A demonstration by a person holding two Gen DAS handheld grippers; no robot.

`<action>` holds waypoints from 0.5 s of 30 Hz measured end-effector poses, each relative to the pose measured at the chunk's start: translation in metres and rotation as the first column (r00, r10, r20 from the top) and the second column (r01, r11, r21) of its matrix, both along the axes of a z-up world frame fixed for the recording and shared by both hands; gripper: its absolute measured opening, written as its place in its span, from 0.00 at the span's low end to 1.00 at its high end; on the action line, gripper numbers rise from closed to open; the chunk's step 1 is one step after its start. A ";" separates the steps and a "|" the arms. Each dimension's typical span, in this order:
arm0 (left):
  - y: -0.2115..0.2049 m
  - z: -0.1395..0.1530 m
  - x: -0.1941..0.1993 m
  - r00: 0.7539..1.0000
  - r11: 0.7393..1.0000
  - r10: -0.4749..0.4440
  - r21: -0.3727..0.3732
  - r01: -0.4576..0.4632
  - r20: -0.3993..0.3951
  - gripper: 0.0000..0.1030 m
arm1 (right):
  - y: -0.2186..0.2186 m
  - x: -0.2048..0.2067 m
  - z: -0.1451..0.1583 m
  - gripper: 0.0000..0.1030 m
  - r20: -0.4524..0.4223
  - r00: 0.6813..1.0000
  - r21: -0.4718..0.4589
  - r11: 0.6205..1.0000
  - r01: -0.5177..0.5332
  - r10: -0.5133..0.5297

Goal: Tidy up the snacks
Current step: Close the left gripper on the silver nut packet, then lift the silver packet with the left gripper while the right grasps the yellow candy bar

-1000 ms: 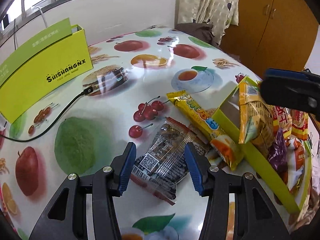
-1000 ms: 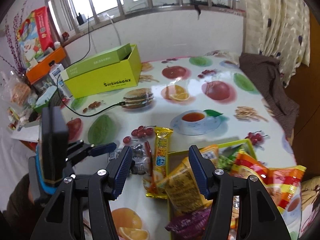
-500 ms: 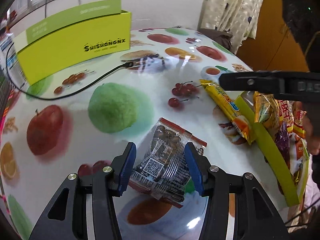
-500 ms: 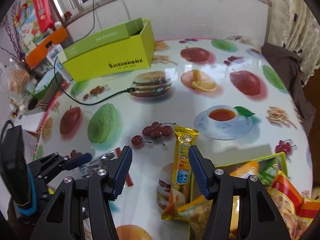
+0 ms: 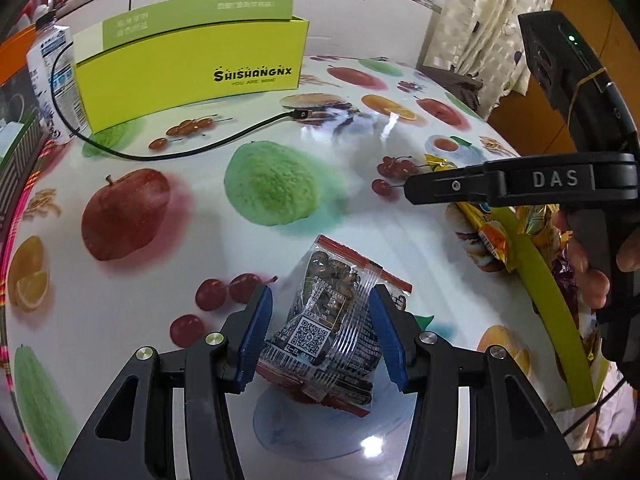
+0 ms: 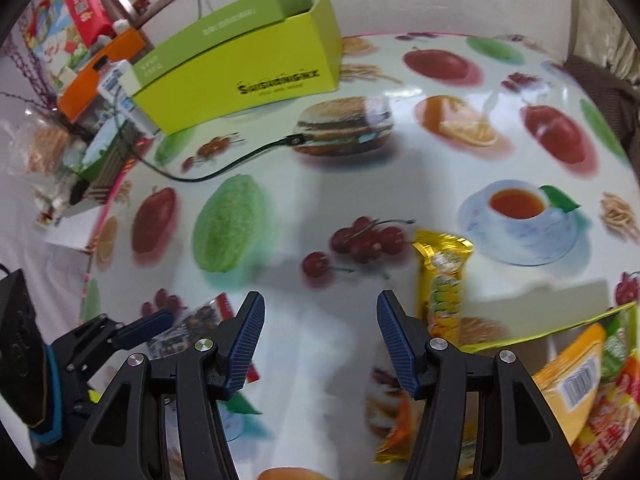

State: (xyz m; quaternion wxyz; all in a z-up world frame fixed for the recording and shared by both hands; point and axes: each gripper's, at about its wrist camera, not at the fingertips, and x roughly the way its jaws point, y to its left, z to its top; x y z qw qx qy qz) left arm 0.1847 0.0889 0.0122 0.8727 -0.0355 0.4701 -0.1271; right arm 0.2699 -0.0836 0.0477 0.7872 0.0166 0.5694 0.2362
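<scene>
The left gripper (image 5: 320,332) clamps a crinkly clear-plastic snack packet (image 5: 332,332) between its ribbed blue pads; the packet has a red sealed edge, dark lumpy contents and a printed QR label, and it hangs just above the table (image 5: 120,320). The right gripper (image 6: 320,340) holds nothing, its blue ridged pads standing half apart over the bare, glossy tablecloth printed with fruit, a burger and a teacup. Just to the right of its right finger lies a long, shiny yellow foil snack bar (image 6: 440,280), flat on the cloth, its lower end touching the rim of a lime-green cardboard tray (image 6: 540,330). The tray is filled with glossy wrapped snacks in yellow, orange and red. A thin black cable (image 5: 180,152) curves across the table. Far behind stands a tall, open lime-green cardboard box (image 5: 192,72) with smooth sides and black lettering. In the left wrist view a hand (image 5: 592,256) grips the black handle of the right gripper.
</scene>
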 end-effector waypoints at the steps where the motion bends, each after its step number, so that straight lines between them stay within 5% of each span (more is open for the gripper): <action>1: 0.000 0.000 0.000 1.000 1.000 0.000 -0.001 0.000 0.000 0.50 | 0.000 -0.001 0.002 0.56 0.019 1.000 -0.013 1.000 -0.002 0.003; 9: 0.002 -0.003 0.000 1.000 0.999 0.022 -0.025 -0.022 -0.001 0.50 | -0.014 0.018 0.003 0.56 0.098 0.992 -0.143 0.985 0.097 -0.083; 15: 0.003 -0.004 -0.001 1.000 0.999 0.027 -0.031 -0.027 0.001 0.50 | -0.015 0.024 -0.018 0.56 0.032 0.998 -0.200 0.978 0.065 -0.060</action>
